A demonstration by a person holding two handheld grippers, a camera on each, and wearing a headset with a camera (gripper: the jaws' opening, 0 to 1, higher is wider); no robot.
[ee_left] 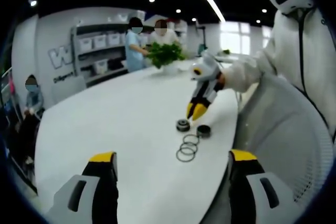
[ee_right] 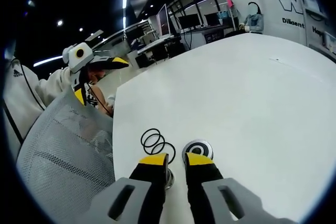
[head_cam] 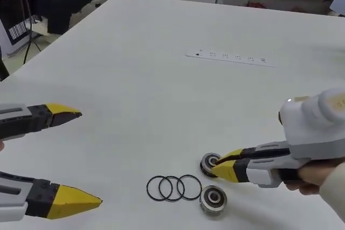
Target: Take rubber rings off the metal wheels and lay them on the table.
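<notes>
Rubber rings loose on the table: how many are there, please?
3 rubber rings, overlapping in a row: left, middle, and right beside the near metal wheel. Others may remain on wheels.

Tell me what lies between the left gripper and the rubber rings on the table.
Nothing lies there. In the head view and the left gripper view, bare white table runs from the wide-open left gripper to the three rubber rings.
</notes>
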